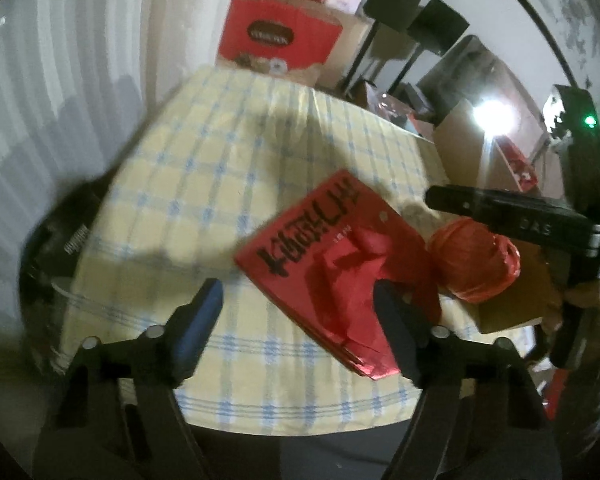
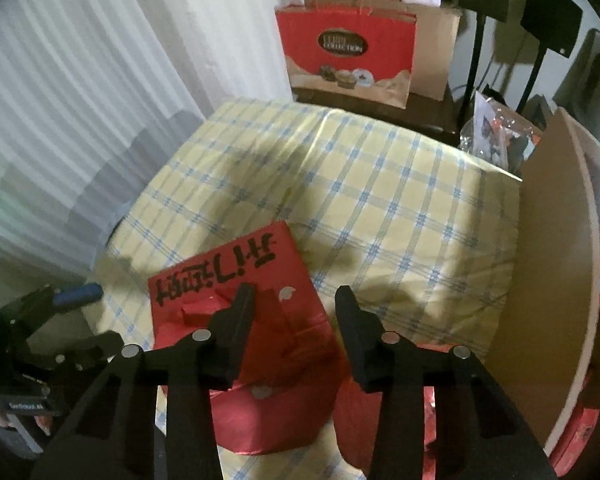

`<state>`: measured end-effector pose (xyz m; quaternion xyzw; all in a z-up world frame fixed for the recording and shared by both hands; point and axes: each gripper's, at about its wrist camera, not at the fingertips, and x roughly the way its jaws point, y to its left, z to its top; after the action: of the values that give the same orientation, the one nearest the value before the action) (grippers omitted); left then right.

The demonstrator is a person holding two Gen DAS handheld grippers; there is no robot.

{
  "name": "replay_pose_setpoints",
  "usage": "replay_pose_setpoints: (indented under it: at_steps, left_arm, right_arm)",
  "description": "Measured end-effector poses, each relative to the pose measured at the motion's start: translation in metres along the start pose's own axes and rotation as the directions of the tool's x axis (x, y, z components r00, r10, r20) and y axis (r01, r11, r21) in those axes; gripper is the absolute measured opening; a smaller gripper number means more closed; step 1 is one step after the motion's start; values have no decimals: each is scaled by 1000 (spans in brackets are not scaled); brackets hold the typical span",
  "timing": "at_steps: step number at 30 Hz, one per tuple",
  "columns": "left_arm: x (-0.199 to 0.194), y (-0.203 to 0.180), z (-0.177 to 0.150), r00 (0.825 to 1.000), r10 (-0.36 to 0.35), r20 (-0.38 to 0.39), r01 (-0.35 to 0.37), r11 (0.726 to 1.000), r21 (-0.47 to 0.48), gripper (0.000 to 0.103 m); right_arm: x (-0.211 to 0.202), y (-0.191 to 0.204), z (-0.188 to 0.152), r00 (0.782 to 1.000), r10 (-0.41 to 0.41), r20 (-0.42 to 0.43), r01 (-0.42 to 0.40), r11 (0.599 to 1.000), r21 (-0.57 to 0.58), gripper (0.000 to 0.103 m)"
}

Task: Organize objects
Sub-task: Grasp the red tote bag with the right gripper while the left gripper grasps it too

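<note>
Red paper sheet [image 1: 320, 256] with black lettering on checked surface [image 1: 220, 168]; left gripper [image 1: 296, 312] fingers apart, right gripper [image 2: 296, 320] fingers apart, nothing clamped.

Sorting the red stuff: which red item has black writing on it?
The flat red paper packet on the checked cloth; the bundled red plastic bag beside it has none.

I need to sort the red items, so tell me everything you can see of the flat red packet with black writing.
The flat red packet is shiny, foil-like, with bold black brush characters and a small round hole near one edge. It lies flat on the checked tablecloth, crumpled red paper on its near end and a red bundle beside it.
</note>
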<state>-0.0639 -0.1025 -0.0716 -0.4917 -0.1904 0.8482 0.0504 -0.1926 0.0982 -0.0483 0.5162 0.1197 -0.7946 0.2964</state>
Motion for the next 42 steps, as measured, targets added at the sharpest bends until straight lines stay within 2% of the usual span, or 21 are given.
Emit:
replay_pose_setpoints:
  at_steps: [4, 11, 23, 30, 33, 35, 42]
  left_arm:
    - [14, -1, -7, 999, -15, -32, 15, 1000, -14, 67]
    - [33, 5, -17, 995, -71, -74, 65, 994, -88, 67]
    - [42, 2, -15, 995, -70, -72, 64, 994, -89, 67]
    - [48, 1, -10, 992, -107, -66, 100, 990, -100, 66]
    - [48, -2, -8, 995, -81, -65, 75, 993, -89, 63]
    - [48, 0, -7, 995, -72, -62, 66, 994, -90, 57]
    - [32, 11, 4, 999, -39, 1, 39, 993, -114, 52]
  right_arm:
    - [16, 0, 2, 999, -11, -38, 10, 1000, -8, 41]
    - [39, -4, 7, 995, -7, -104, 6, 1000, -1, 41]
    - [62, -6, 9, 984, 2, -179, -4, 1000, -9, 41]
    - [64, -5, 9, 981, 64, -185, -64, 998, 9, 38]
    - [63, 1, 8, 984, 42, -174, -45, 999, -13, 37]
    - [60, 2, 8, 986, 39, -163, -41, 999, -13, 36]
    - [41, 1, 12, 988, 109, -108, -105, 994, 39, 28]
